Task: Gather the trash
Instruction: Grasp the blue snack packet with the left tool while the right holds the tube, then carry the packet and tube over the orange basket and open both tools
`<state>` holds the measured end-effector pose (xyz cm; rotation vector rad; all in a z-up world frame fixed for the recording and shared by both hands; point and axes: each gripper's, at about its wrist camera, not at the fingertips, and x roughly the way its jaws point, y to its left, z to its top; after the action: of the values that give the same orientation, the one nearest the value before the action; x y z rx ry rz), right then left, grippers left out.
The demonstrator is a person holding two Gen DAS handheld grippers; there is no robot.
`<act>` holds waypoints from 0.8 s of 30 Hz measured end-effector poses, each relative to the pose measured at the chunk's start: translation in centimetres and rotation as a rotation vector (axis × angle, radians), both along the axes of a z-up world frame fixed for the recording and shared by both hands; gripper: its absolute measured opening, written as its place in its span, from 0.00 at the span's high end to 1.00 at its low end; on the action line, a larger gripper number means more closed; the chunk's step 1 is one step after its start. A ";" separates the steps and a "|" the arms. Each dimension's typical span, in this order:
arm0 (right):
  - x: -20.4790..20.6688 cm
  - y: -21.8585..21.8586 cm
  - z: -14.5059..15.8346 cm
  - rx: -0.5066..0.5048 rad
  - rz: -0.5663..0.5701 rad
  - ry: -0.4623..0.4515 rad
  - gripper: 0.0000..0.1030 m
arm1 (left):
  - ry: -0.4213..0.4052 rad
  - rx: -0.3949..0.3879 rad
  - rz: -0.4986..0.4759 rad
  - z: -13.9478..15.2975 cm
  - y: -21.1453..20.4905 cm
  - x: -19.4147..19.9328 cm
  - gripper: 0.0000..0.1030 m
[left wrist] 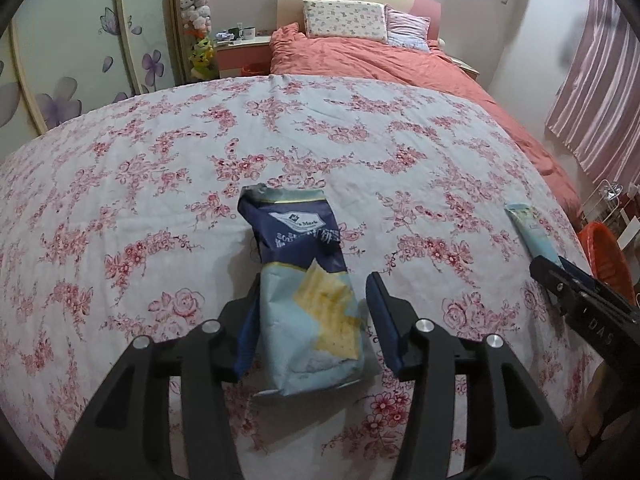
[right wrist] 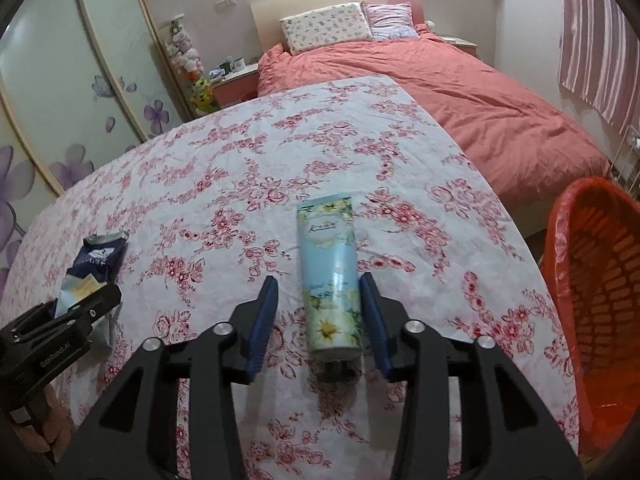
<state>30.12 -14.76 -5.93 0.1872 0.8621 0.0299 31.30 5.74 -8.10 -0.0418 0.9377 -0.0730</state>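
On the bed, between our left tool [left wrist: 312, 312] pads, cracker bag [left wrist: 304, 280] lies unclamped; close squarely mid-bag. Right tool [right wrist: 318, 308] straddles tube [right wrist: 330, 276], jaws released, one pad near touching; centre it first. Bin [right wrist: 596, 280] right of it. Both tools pitch down.

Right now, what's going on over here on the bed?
A person is clearing trash off the floral bedspread with two handheld grippers. The left gripper straddles a cracker bag, the right gripper a flowery tube. Neither is clamped yet, and both items lie on the bed. An orange bin waits at the right.
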 end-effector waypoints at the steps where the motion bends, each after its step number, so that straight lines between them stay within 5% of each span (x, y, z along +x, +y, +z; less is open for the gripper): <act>1: 0.0 0.1 0.0 -0.007 0.003 0.001 0.56 | -0.001 0.005 0.004 0.0 -0.1 0.0 0.51; 6: 0.2 0.2 0.0 -0.021 -0.002 0.004 0.60 | -0.011 0.023 0.024 -0.1 -0.4 -0.4 0.52; 8: 0.2 0.2 -0.1 -0.021 0.002 0.005 0.72 | -0.021 0.028 0.035 -0.2 -0.5 -0.8 0.57; 13: -0.6 -0.6 -0.1 0.030 -0.011 -0.004 0.73 | -0.036 0.013 0.013 -0.2 -0.6 -1.2 0.71; 24: -4.3 -4.0 1.3 0.062 -0.085 -0.041 0.73 | -0.084 -0.016 -0.025 1.9 -1.7 -3.0 0.75</act>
<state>25.80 -18.73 -4.59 0.2805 0.8123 -0.0194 28.31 4.03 -6.19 -0.0417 0.8541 -0.1050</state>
